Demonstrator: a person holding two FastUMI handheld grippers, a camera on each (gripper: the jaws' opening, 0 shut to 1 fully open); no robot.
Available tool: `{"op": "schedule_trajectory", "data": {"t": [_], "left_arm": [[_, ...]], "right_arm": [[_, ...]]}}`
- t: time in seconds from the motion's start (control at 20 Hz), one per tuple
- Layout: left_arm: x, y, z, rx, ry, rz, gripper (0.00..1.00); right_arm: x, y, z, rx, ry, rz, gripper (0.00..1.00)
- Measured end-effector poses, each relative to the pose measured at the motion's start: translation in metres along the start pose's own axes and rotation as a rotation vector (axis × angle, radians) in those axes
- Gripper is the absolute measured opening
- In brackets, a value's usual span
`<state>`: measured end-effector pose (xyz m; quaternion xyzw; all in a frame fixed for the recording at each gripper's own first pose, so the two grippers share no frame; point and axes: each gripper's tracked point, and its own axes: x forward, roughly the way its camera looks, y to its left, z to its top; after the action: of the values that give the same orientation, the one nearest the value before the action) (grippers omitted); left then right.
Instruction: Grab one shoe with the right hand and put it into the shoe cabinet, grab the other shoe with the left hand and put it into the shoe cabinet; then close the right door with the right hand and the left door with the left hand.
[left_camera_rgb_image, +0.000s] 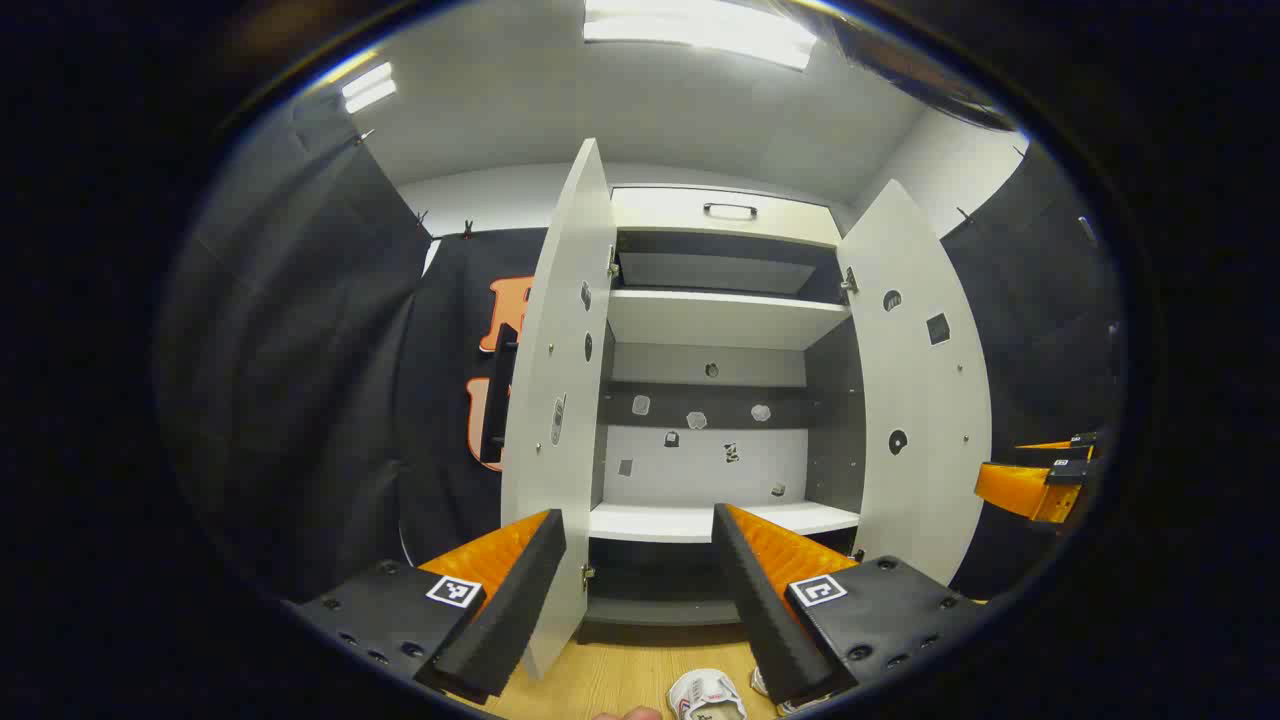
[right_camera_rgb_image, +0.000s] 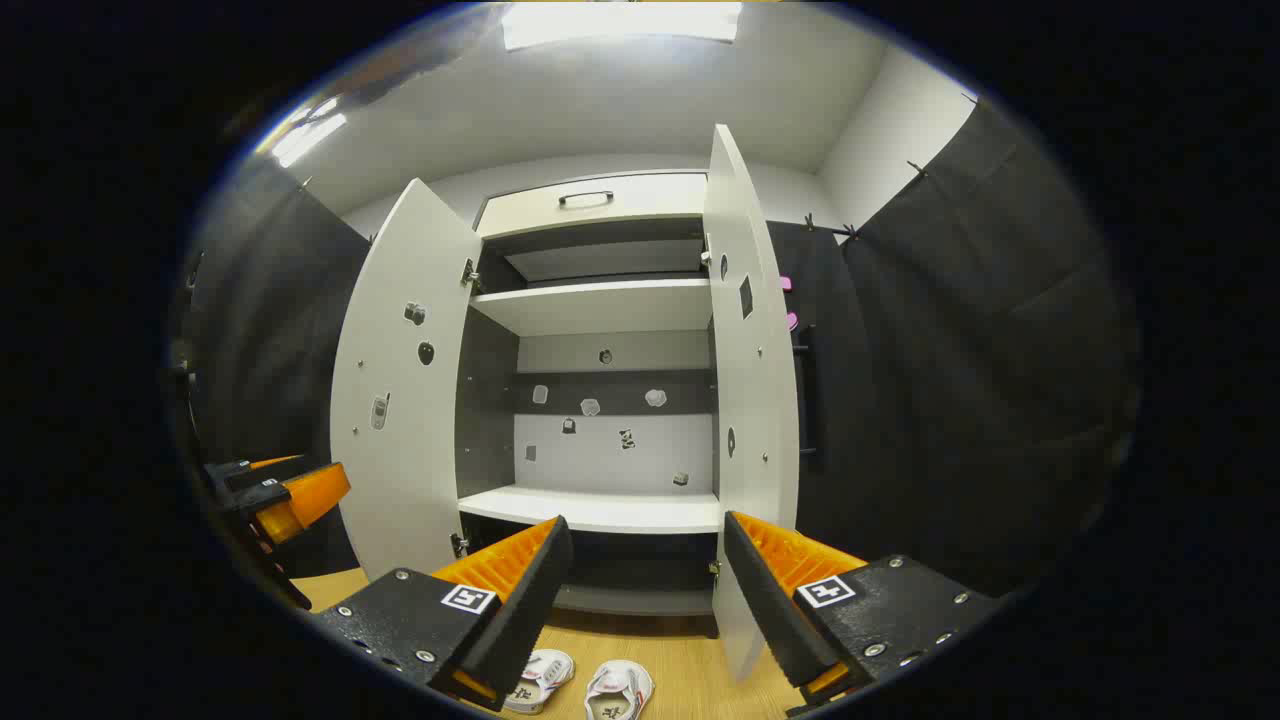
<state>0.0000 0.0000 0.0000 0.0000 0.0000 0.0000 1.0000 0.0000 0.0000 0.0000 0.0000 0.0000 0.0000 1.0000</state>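
Both grippers, left gripper (left_camera_rgb_image: 640, 590) and right gripper (right_camera_rgb_image: 645, 595), gape empty; the 2 shoes (right_camera_rgb_image: 580, 685) lie close together on the floor (right_camera_rgb_image: 690, 670), so a grab may snag both.

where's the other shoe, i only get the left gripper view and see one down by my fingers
observer: Both shoes lie side by side on the floor before the cabinet: one shoe, the second shoe just to its right in the right gripper view.
operator: is the right gripper holding anything
observer: No. The right gripper is open, with nothing between its fingers.
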Motion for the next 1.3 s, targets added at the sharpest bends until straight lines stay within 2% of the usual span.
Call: {"op": "schedule_trajectory", "data": {"t": [0.1, 0.15, 0.2, 0.4, 0.45, 0.5, 0.75, 0.8, 1.0, 1.05, 1.15, 1.3], "left_arm": [[0.001, 0.001, -0.001, 0.007, 0.002, 0.003, 0.92], [0.002, 0.001, -0.002, 0.011, 0.003, 0.003, 0.92], [0.003, 0.000, -0.001, 0.014, 0.004, 0.001, 0.96], [0.005, -0.003, -0.001, 0.003, -0.001, -0.010, 0.93], [0.007, -0.004, -0.001, 0.003, -0.003, -0.012, 0.93], [0.007, -0.005, -0.001, 0.005, -0.002, -0.014, 0.92], [0.009, -0.007, 0.000, 0.008, -0.005, -0.024, 0.92], [0.009, -0.007, -0.001, 0.007, -0.004, -0.026, 0.96], [0.011, -0.007, -0.003, 0.008, -0.001, -0.028, 0.96], [0.011, -0.006, -0.003, 0.008, -0.001, -0.025, 0.92], [0.011, -0.004, -0.003, 0.006, -0.001, -0.021, 0.96], [0.012, -0.001, -0.005, 0.000, -0.001, -0.014, 0.92]], "right_arm": [[0.000, -0.001, 0.000, -0.009, -0.004, -0.003, 0.99], [0.001, -0.001, 0.000, -0.013, -0.005, -0.004, 0.94], [0.001, -0.001, 0.000, -0.016, -0.004, -0.004, 0.94], [0.002, -0.002, 0.003, -0.019, -0.014, -0.009, 0.94], [0.002, -0.003, 0.004, -0.019, -0.017, -0.010, 0.99], [0.002, -0.003, 0.005, -0.019, -0.019, -0.012, 0.94], [0.004, -0.001, 0.005, -0.020, -0.024, -0.014, 0.94], [0.004, 0.000, 0.005, -0.020, -0.021, -0.012, 0.94], [0.007, 0.004, 0.004, -0.019, -0.021, -0.002, 0.94], [0.008, 0.005, 0.004, -0.022, -0.020, 0.001, 0.94], [0.009, 0.008, 0.002, -0.032, -0.016, 0.005, 0.94], [0.011, 0.012, -0.002, -0.037, -0.004, 0.014, 0.94]]}}
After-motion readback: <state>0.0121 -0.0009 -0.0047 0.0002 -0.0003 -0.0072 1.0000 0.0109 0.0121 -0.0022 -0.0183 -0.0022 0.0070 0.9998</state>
